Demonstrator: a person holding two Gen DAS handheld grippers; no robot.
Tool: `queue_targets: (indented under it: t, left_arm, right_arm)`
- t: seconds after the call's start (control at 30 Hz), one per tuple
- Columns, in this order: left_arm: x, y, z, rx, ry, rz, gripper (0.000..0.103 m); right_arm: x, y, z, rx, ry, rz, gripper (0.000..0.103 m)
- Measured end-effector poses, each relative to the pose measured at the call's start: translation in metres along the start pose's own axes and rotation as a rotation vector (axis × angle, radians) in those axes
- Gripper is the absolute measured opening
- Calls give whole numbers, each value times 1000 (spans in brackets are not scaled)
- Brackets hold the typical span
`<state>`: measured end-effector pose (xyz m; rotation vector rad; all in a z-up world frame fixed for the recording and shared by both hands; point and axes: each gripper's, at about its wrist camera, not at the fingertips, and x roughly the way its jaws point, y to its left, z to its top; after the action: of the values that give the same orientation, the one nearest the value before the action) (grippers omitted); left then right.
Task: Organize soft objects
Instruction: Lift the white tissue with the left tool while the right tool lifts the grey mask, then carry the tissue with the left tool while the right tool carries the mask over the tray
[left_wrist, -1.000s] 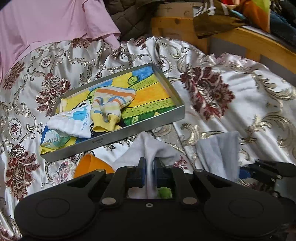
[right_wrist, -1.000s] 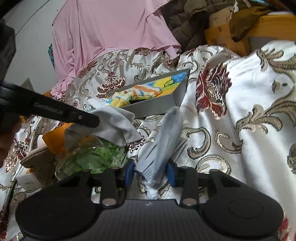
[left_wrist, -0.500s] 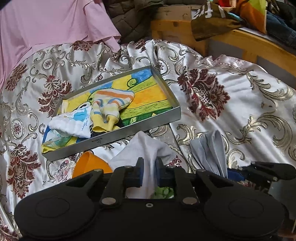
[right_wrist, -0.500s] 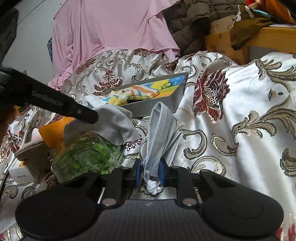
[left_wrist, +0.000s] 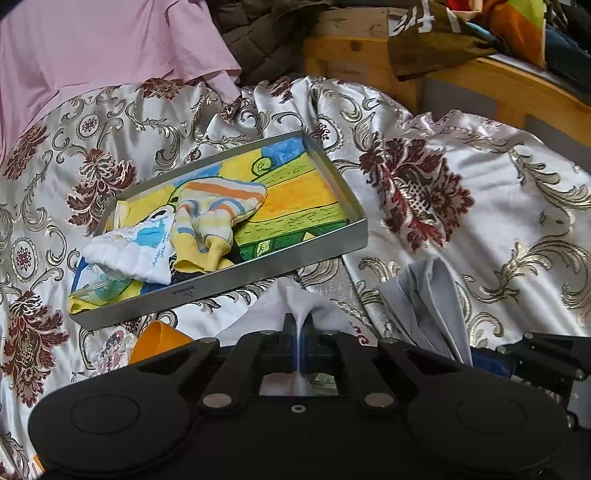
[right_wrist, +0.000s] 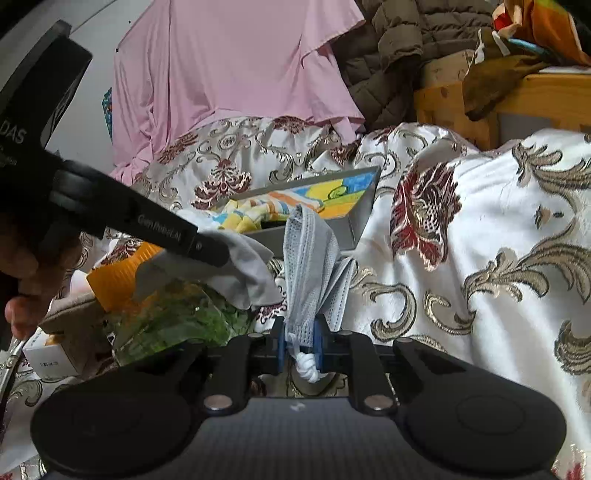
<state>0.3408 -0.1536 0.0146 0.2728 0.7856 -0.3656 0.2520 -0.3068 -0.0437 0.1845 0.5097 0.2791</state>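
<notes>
My left gripper (left_wrist: 298, 321) is closing its jaws, and they pinch a thin raised fold of a white cloth (left_wrist: 317, 310). From the right wrist view the same left gripper (right_wrist: 214, 255) reaches in from the left, with the white cloth (right_wrist: 251, 269) draped at its tip. The right gripper (right_wrist: 300, 326) is also closing; its blue pads squeeze the bunched lower end of a grey face mask (right_wrist: 308, 254), whose knotted white ear loop hangs below. The mask (left_wrist: 424, 302) stands upright just right of the cloth. Behind both lies a metal tray (left_wrist: 221, 286) holding a striped sock (left_wrist: 214, 210) and a white sock (left_wrist: 129, 251).
A floral satin cover (left_wrist: 498, 192) spreads under everything. An orange cup (left_wrist: 155, 341) and a bag of green leaves (right_wrist: 177, 321) sit near my left gripper, with small boxes (right_wrist: 51, 356) beyond. A pink garment (left_wrist: 92, 48) and a wooden frame (left_wrist: 369, 55) stand behind.
Both pairs of jaws have come together: the left onto a fold of white cloth, the right onto the mask, which now stands bunched and upright instead of lying slack.
</notes>
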Motion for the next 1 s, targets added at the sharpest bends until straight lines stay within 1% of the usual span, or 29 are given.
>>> queue_targets:
  t: [0.23,0.37,0.5,0.63,0.73,0.8,0.87,1.0]
  left_arm:
    - [-38,-1,2,-22,-56,-43,0]
    - [-62,3,1,-98,-73,-59,0]
    - [-86,5,1,-107,-103,-88,0]
    - [-104,18,4,-133,-146,-119,0]
    - [-110,36,6,-151,-177,-147,0]
    - [-109,51,6,-164,-193,-158,1]
    - [-106,70,8,-191,-218,-165,1]
    - [-91,110,20,-220,-280,-141,0]
  right_arm:
    - [-16,2,12,-13,-73,-13,13]
    - [-25,6,17,-39,-107,-11,13]
    - [-37,11,23,-56,-145,0,13]
    - [-49,16,34,-72,-191,3,13]
    - [-49,16,44,-44,-195,-4,13]
    - [-43,15,52,-31,-195,7,13]
    - [-27,18,66,-52,-198,7,13]
    - [17,29,107,-51,-214,54,13]
